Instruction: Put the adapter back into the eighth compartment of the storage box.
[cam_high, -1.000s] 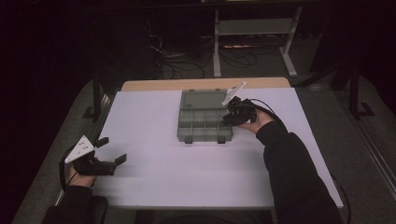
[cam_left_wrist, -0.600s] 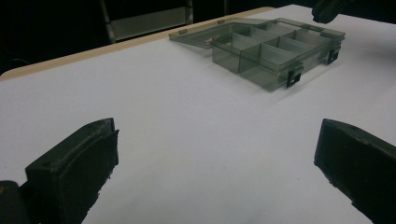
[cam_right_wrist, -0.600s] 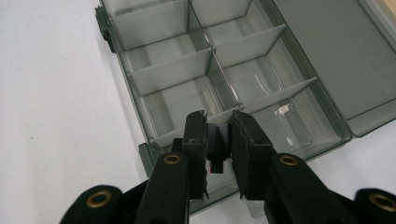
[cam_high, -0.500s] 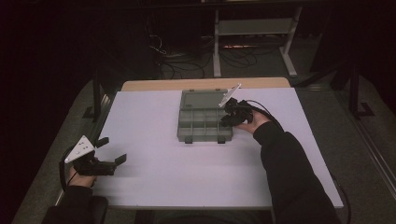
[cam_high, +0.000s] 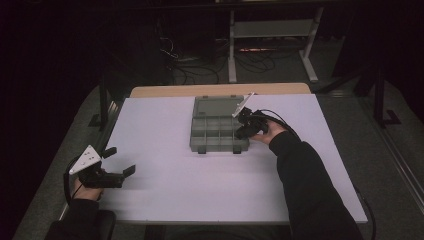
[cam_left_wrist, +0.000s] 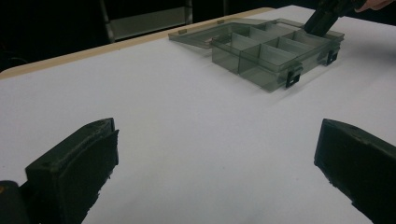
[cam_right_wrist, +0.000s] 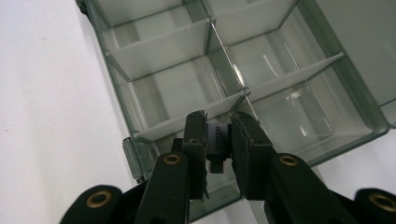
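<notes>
My right gripper (cam_right_wrist: 219, 135) has its fingers (cam_right_wrist: 195, 140) clamped on a small grey block with a dark stub (cam_right_wrist: 218, 145), held just over the near-corner compartment of the clear grey plastic compartment box (cam_high: 218, 131), whose lid lies open on the white table (cam_high: 165, 150). My left gripper (cam_left_wrist: 217, 163) rests well apart, fingers spread wide around nothing.

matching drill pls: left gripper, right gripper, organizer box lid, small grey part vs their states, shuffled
1. left gripper
2. right gripper
3. organizer box lid
4. small grey part

a. clamped between fingers
b. open, lying flat behind the organizer box
c. open, low over bare table
d. shut, over a box compartment

Pairs: 1-c, 2-d, 3-b, 4-a
</notes>
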